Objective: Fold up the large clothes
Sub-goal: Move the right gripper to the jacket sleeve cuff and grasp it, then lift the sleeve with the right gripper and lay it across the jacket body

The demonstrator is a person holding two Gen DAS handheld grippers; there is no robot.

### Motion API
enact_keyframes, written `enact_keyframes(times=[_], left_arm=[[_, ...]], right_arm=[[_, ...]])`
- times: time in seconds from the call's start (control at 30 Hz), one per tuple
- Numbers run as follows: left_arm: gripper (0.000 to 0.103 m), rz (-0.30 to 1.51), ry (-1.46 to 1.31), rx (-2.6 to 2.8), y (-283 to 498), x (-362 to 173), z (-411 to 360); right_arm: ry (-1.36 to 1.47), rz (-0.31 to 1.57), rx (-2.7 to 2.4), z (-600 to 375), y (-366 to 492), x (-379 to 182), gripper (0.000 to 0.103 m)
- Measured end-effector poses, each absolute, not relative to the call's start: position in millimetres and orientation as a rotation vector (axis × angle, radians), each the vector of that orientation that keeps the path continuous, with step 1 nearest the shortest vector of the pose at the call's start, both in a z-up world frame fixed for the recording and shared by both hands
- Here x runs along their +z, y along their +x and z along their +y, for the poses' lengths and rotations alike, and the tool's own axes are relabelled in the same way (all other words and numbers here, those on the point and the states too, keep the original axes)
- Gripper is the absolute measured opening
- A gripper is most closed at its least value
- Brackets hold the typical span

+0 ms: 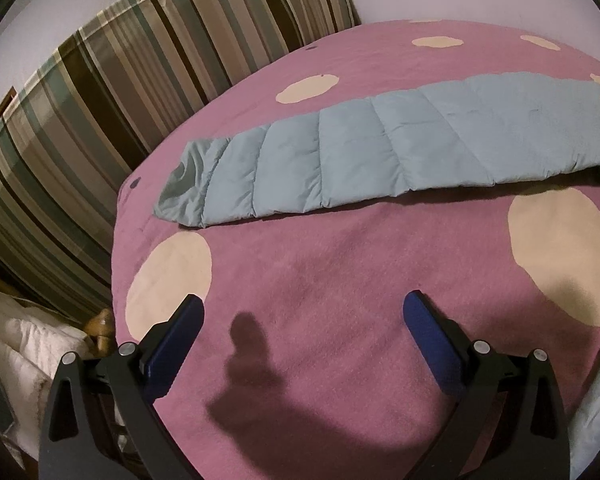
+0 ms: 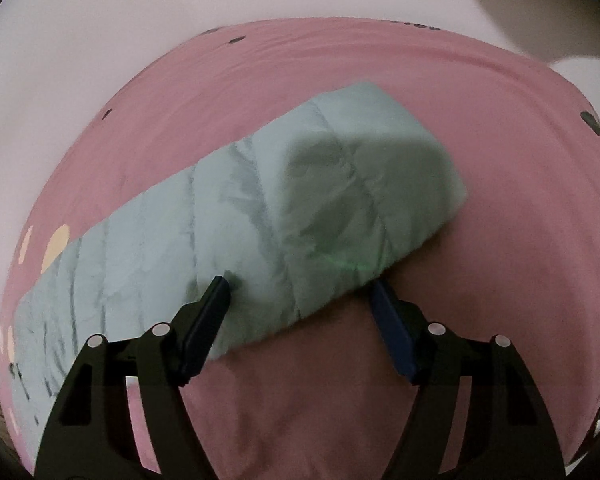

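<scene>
A light blue quilted puffer garment [image 1: 380,152] lies folded into a long strip across a pink bedspread [image 1: 320,280] with cream dots. My left gripper [image 1: 302,312] is open and empty, above bare bedspread, short of the strip's near edge. In the right wrist view the same garment [image 2: 260,216] runs diagonally, its far end folded over into a thick block. My right gripper [image 2: 300,284] is open, its fingers straddling the strip's near edge, the left fingertip [image 2: 220,286] touching the fabric. Nothing is gripped.
Striped curtains [image 1: 100,120] hang left of the bed. White bedding [image 1: 20,344] and a wooden post [image 1: 102,328] sit beyond the bed's left edge. A pale wall [image 2: 100,20] stands behind the bed [image 2: 500,120].
</scene>
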State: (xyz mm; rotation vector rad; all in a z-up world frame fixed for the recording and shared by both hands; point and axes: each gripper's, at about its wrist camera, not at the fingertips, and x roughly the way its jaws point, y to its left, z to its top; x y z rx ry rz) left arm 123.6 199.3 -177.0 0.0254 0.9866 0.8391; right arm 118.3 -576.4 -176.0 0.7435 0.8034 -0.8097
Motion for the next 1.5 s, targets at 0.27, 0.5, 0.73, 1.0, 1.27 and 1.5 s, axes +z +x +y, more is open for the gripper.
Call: enact_keyframes(times=[0.27,0.5,0.73,1.0,1.27,1.5], left_arm=[[0.099,0.987,0.007,0.832,123,-177,203],[0.099,0.986,0.006,0.832,124,-178,202],[0.099,0.985,-0.007,0.827,124,-178,203],[0.099,0.982,-0.038,0.813,122,-179,205],[0.099,0.977,-0.085,0.792,119,-180,209],[0.099,0.974,-0.115,0.778,117,-180,211]], right_arm=[[0.779,0.706,-0.854,-586,125,-174,0.013],[0.640,0.637,-0.786,-557,142,-143,0.008],[0.394,0.631,-0.577,-467,197,-101,0.008],[0.204,0.700,-0.303,-334,274,-91,0.008],[-0.013,0.767,-0.085,-191,313,-103,0.008],[-0.129,0.822,0.035,-115,326,-123,0.008]])
